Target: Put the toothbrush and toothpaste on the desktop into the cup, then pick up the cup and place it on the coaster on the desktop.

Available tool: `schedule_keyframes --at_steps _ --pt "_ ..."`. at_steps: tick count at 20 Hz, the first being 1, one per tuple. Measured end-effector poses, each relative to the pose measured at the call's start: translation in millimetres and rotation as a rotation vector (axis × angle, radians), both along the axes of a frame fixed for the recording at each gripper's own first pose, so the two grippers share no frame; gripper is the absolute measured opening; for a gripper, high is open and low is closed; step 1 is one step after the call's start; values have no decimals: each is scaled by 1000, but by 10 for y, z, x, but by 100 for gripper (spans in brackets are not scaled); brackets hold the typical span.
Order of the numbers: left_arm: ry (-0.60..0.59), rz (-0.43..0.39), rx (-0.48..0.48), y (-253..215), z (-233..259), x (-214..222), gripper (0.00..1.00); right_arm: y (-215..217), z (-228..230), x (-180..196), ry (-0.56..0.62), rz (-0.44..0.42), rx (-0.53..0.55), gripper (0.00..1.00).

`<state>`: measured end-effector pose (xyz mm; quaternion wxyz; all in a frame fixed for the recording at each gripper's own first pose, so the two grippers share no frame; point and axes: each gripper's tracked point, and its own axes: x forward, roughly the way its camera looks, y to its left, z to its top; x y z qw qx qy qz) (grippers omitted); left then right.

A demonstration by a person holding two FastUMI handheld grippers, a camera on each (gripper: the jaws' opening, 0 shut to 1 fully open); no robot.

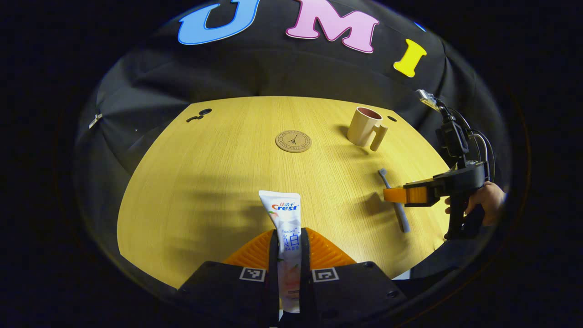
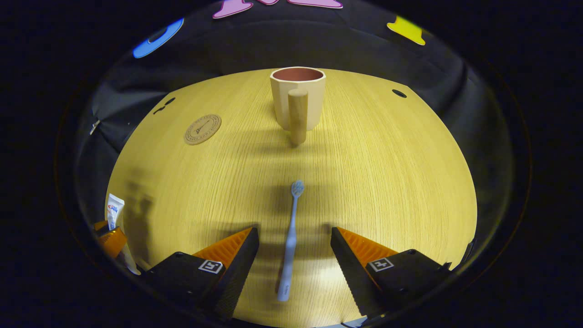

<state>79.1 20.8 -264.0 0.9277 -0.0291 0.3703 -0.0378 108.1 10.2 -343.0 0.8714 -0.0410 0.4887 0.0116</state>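
Observation:
My left gripper (image 1: pixel 289 255) is shut on the white toothpaste tube (image 1: pixel 285 223), which sticks out forward between both fingers above the wooden table (image 1: pixel 205 191). The light blue toothbrush (image 2: pixel 290 237) lies flat on the table between the spread fingers of my right gripper (image 2: pixel 295 248), which is open and straddles its handle. In the left gripper view the toothbrush (image 1: pixel 395 200) lies at the right, partly covered by the right gripper (image 1: pixel 405 195) and the hand holding it. The beige cup (image 2: pixel 298 98) stands upright ahead, handle facing me, also seen as the cup (image 1: pixel 365 127). The round coaster (image 1: pixel 293 140) lies mid-table.
The coaster (image 2: pixel 202 129) sits left of the cup in the right gripper view. The left gripper with the toothpaste tube (image 2: pixel 115 212) shows at the far left there. Small dark holes (image 1: pixel 199 115) mark the table's back left, another hole (image 2: pixel 399 93) the back right.

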Motion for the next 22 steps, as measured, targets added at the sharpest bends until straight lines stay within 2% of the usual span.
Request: schedule_keyframes --at_steps 3,4,7,9,11,12,13,14,15,16,17,18,19,22 --pt "7 -12 -2 -23 -38 1 23 -2 -60 -69 27 -10 -4 99" --pt "5 -16 -3 -31 -34 0 27 -10 -64 -48 14 -23 0 99" --pt "2 -18 -7 -30 -40 1 23 -45 -48 -65 29 -60 -2 93" --pt "4 -11 -11 -12 -52 -1 23 -70 -48 -58 39 -96 -1 78" --pt "7 -7 -21 -16 -71 -1 23 -110 -59 -44 34 -134 -7 49" --pt "5 -7 -23 -10 -73 4 23 -97 -57 -77 43 -150 -2 20" --pt "6 -6 -24 -4 -87 -6 23 -93 -86 -53 56 -156 -2 15" --pt "9 -6 -26 -6 -96 -19 23 -80 -56 -93 73 -148 -6 13" --pt "11 -6 -28 -2 -114 -26 27 -69 -64 -95 92 -135 -9 13" --pt "15 -5 -28 -8 -129 -24 23 -61 -70 -85 98 -110 -8 13" --pt "19 -4 -28 -14 -147 -30 23 -42 -71 -56 102 -94 -3 11" --pt "22 -2 -30 -25 -156 -25 27 -51 -76 -67 98 -85 2 8" --pt "25 0 -32 -37 -171 -26 23 -47 -53 -60 93 -77 9 7" --pt "26 5 -42 -92 -142 33 23 -42 -57 -95 111 -48 33 5"
